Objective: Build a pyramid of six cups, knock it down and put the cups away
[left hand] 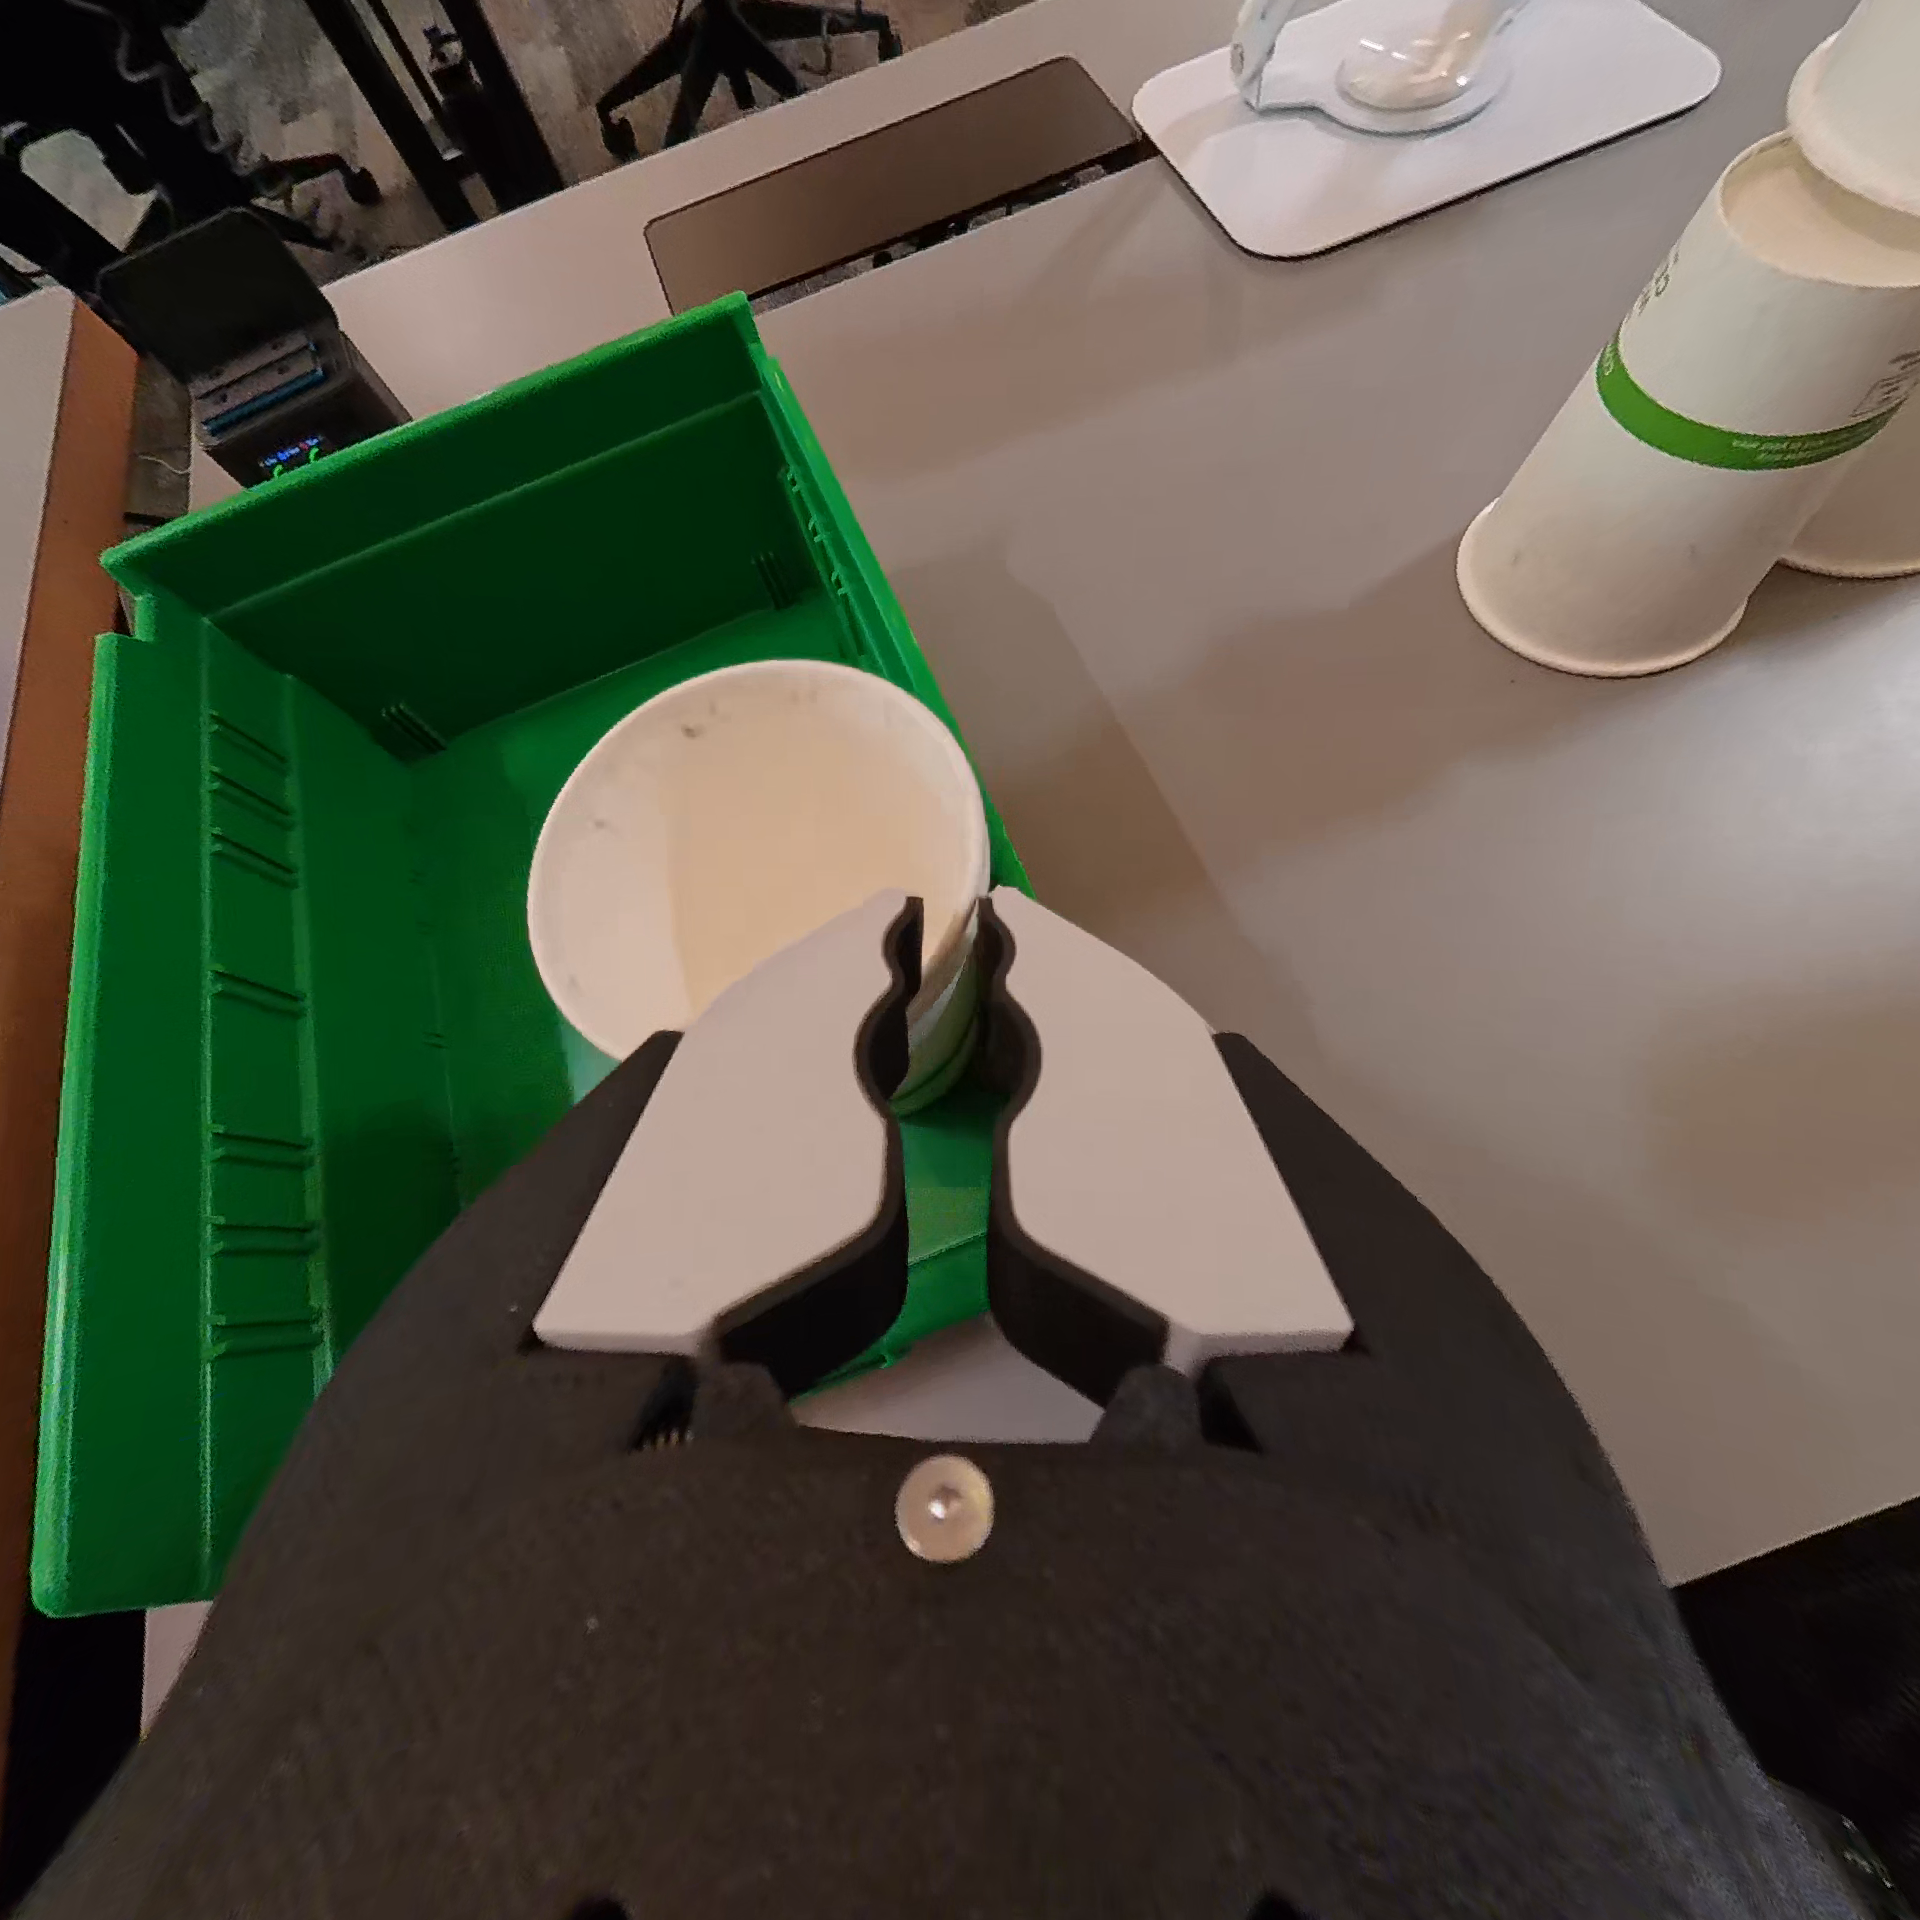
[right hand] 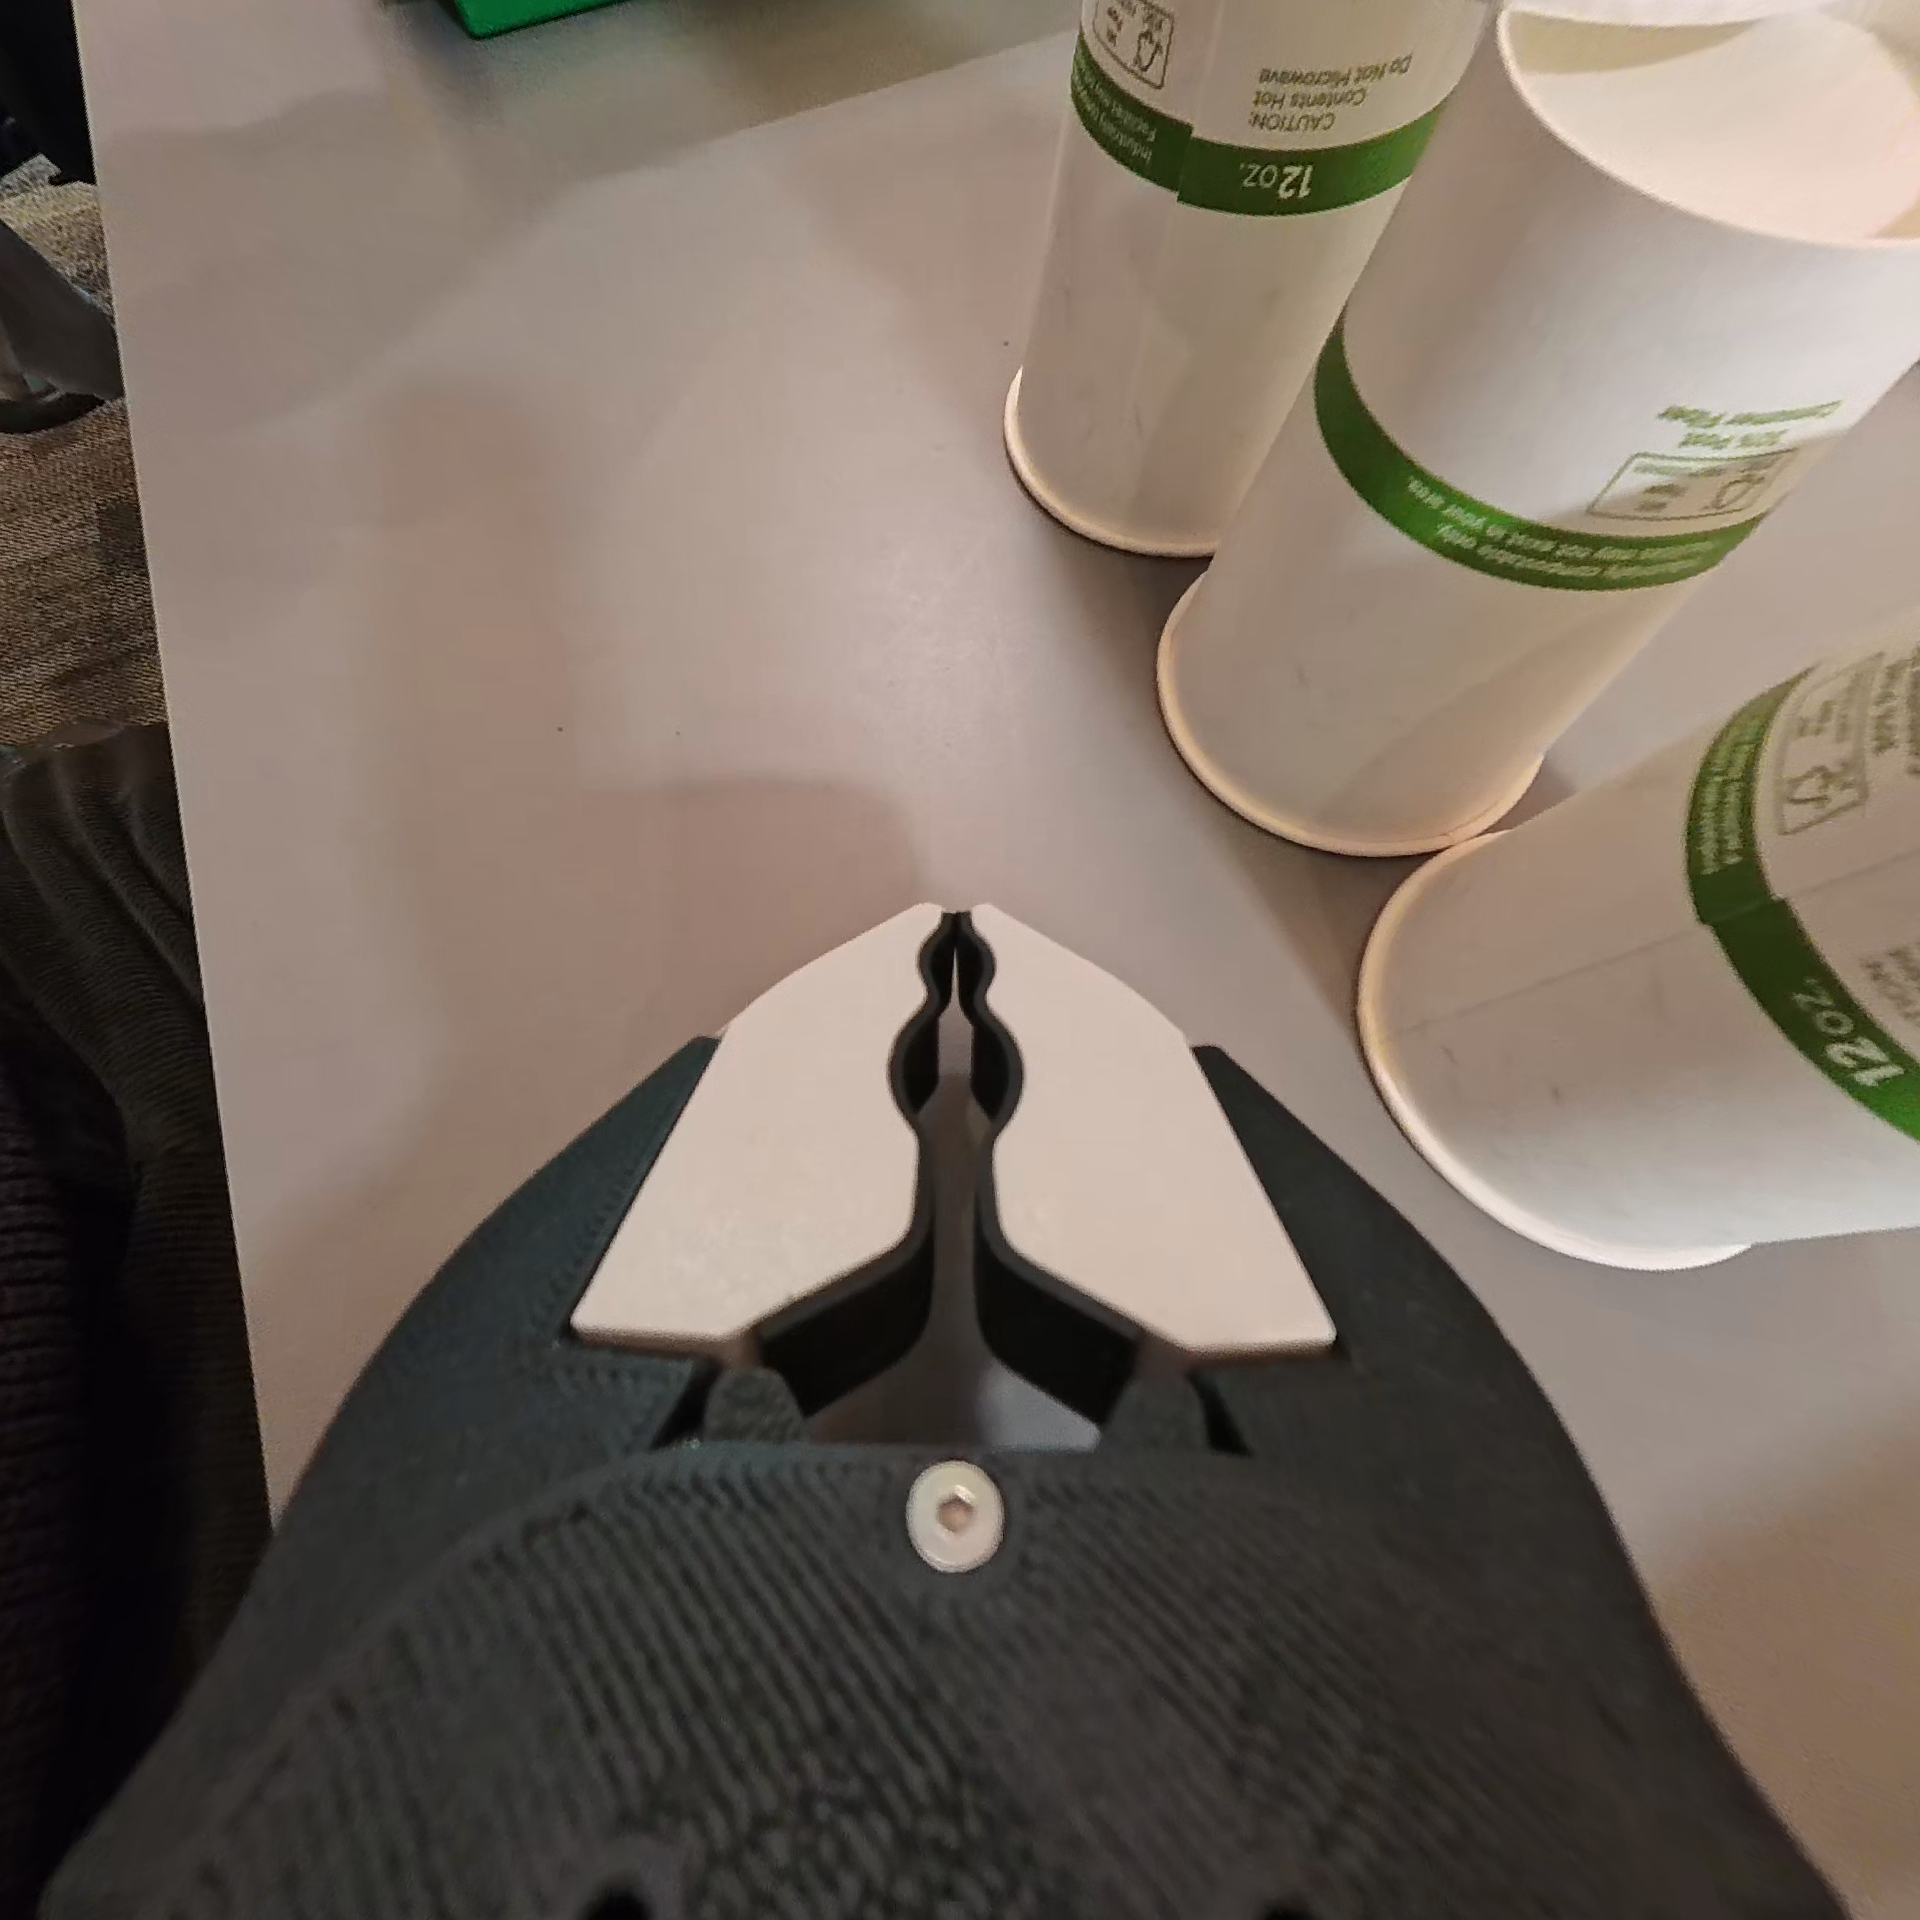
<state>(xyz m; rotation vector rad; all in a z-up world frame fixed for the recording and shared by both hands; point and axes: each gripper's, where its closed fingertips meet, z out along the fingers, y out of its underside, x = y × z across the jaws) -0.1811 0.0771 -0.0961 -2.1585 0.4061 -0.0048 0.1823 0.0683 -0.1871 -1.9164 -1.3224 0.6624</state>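
Observation:
My left gripper (left hand: 951, 920) is shut on the rim of a white paper cup (left hand: 727, 831) with a green band. It holds the cup, mouth toward the camera, inside a green plastic bin (left hand: 260, 935) near the bin's right wall. My right gripper (right hand: 956, 920) is shut and empty, low over the grey table (right hand: 520, 520). Three white paper cups with green bands stand upright to its right: a far one (right hand: 1174, 343), a middle one (right hand: 1455, 582) and a near one (right hand: 1662, 1039).
In the left wrist view, two more cups (left hand: 1683, 416) stand at the right of the table (left hand: 1247, 623), and a white mat (left hand: 1434, 135) with a clear glass item lies at the back. A dark device (left hand: 249, 353) sits behind the bin. The table's left edge (right hand: 177, 727) is near my right gripper.

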